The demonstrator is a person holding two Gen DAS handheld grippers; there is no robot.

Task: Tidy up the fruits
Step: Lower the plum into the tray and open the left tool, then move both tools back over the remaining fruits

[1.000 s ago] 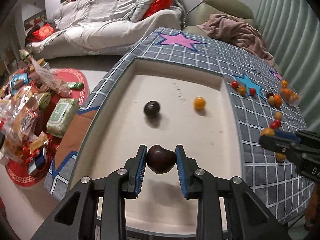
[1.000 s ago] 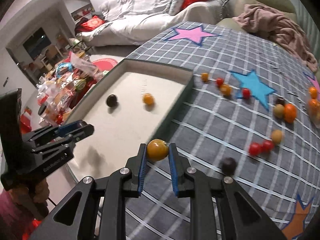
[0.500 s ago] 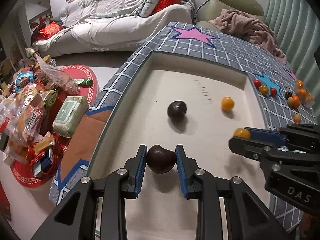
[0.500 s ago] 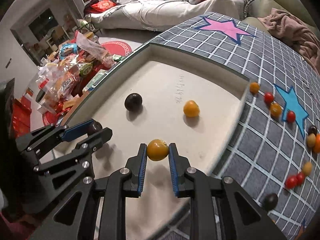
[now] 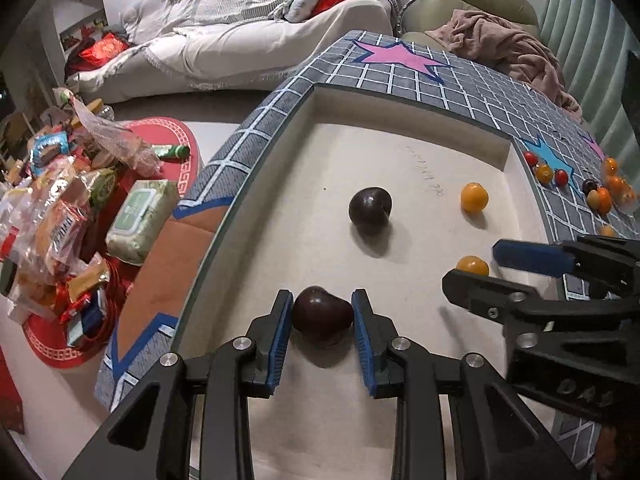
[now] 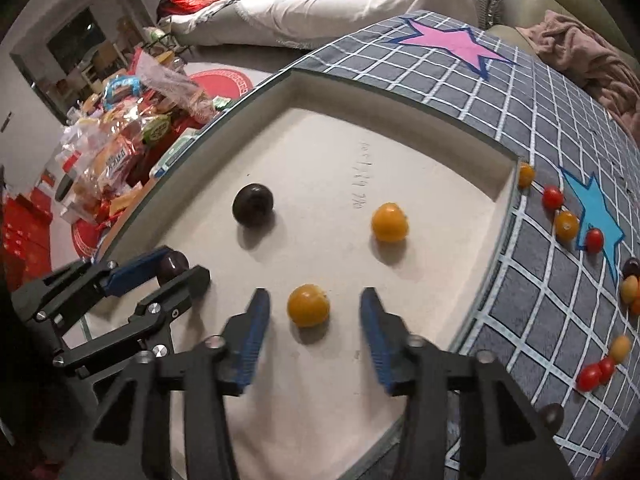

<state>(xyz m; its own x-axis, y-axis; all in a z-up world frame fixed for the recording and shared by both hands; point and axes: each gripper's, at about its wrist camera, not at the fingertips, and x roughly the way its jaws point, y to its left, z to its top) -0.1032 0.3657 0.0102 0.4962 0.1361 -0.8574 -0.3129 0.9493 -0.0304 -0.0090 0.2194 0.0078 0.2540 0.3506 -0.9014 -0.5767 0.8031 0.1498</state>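
My left gripper (image 5: 322,316) is shut on a dark purple fruit (image 5: 322,314), low over the near left part of the cream tray (image 5: 400,116); it also shows in the right wrist view (image 6: 176,266). My right gripper (image 6: 314,308) is open, its jaws apart around a yellow-orange fruit (image 6: 308,305) that rests on the tray floor (image 6: 320,152); the left wrist view shows this gripper (image 5: 480,262) and fruit (image 5: 473,265) too. Another dark fruit (image 5: 370,211) and another orange fruit (image 5: 474,197) lie further in on the tray.
Several small red, orange and dark fruits (image 6: 566,224) are scattered on the grey checked cloth (image 6: 540,120) right of the tray. Snack bags and packets (image 5: 60,216) are piled on the floor left. A sofa (image 5: 240,40) stands behind.
My right gripper moved in over the tray and opened, letting the yellow-orange fruit rest on the tray floor. My left gripper still holds the dark fruit and has moved in a little over the tray.
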